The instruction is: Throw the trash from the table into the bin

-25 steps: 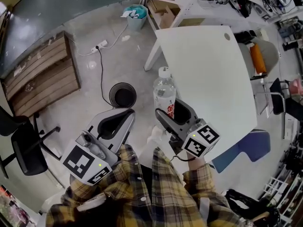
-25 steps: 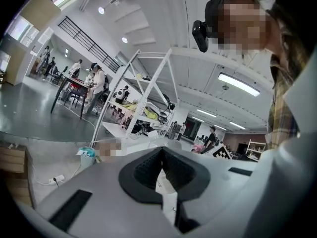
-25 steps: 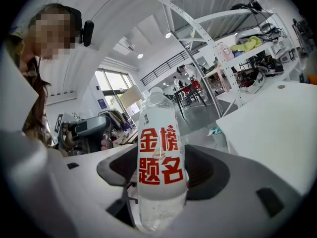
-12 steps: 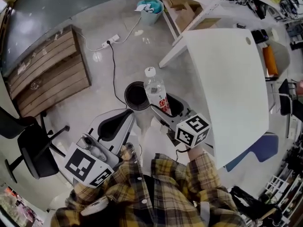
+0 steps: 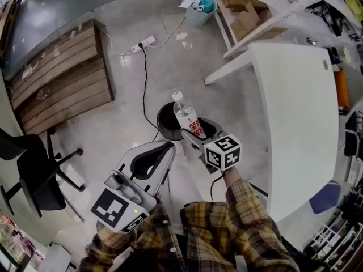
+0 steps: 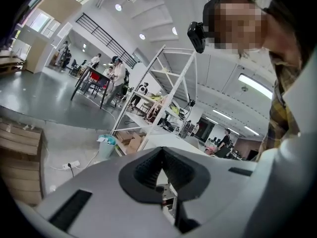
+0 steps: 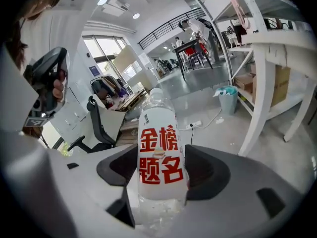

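Note:
A clear plastic bottle (image 5: 189,120) with a white cap and a red-lettered label stands upright between the jaws of my right gripper (image 5: 198,134), which is shut on its body. The head view shows the bottle above a round black bin (image 5: 165,123) on the floor, overlapping the bin's right rim. The right gripper view has the bottle (image 7: 159,157) filling the middle, both pads of the right gripper (image 7: 161,175) pressed on it. My left gripper (image 5: 148,160) hangs lower left of the bin, shut and empty. In its own view the left gripper (image 6: 162,155) holds nothing.
The white table (image 5: 300,112) lies to the right. A teal bin (image 5: 198,3) with paper stands far back by white shelving (image 5: 249,16). A wooden pallet (image 5: 62,78), a power strip (image 5: 142,42) with a cable toward the black bin, and an office chair (image 5: 34,174) lie left.
The view has swung away from the table toward the floor. My right gripper has carried the bottle left from the table's edge to above the black bin. The left gripper has stayed shut.

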The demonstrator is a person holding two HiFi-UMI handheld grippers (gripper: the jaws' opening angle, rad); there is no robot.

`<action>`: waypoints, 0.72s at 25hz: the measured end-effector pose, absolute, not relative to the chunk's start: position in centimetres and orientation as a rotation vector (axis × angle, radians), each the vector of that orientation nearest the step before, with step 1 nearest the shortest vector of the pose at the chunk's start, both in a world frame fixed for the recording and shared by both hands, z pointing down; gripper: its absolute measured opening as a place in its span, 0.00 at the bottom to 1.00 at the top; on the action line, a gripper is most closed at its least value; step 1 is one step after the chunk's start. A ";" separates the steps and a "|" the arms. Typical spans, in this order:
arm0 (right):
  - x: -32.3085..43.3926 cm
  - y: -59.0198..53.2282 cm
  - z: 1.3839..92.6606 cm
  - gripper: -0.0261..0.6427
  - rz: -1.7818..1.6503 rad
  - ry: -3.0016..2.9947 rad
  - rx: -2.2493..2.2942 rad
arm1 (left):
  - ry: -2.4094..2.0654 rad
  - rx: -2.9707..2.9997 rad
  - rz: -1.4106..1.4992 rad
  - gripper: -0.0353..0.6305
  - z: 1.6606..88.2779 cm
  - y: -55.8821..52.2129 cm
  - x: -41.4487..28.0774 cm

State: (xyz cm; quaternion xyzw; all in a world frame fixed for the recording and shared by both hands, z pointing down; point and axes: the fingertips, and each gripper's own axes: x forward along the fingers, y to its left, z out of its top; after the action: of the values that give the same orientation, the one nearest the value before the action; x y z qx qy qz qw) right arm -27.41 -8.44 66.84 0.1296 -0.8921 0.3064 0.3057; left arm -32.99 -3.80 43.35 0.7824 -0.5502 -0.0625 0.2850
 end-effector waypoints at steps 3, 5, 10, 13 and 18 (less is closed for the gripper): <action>-28.1 -8.8 72.8 0.47 0.795 -2.348 0.349 | -1.472 2.073 -0.174 0.07 47.3 -4.1 -32.9; -28.3 -8.9 77.3 0.47 0.775 -2.331 0.351 | -1.476 2.055 -0.172 0.07 50.1 -4.2 -33.0; -28.0 -8.3 88.7 0.47 0.806 -2.224 0.348 | -1.497 1.988 -0.125 0.07 57.5 -3.5 -33.3; -28.0 -8.2 94.1 0.47 0.824 -2.183 0.356 | -1.504 1.964 -0.104 0.07 61.0 -2.7 -33.6; -28.1 -7.9 101.3 0.47 0.849 -2.100 0.342 | -1.534 1.935 -0.091 0.07 65.2 -2.0 -34.6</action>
State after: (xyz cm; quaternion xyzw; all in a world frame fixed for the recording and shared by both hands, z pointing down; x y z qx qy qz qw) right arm -28.11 -7.94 101.35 0.1359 -0.8349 0.3377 0.4128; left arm -34.59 -2.05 65.22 0.7395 -0.5863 -0.0349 0.3288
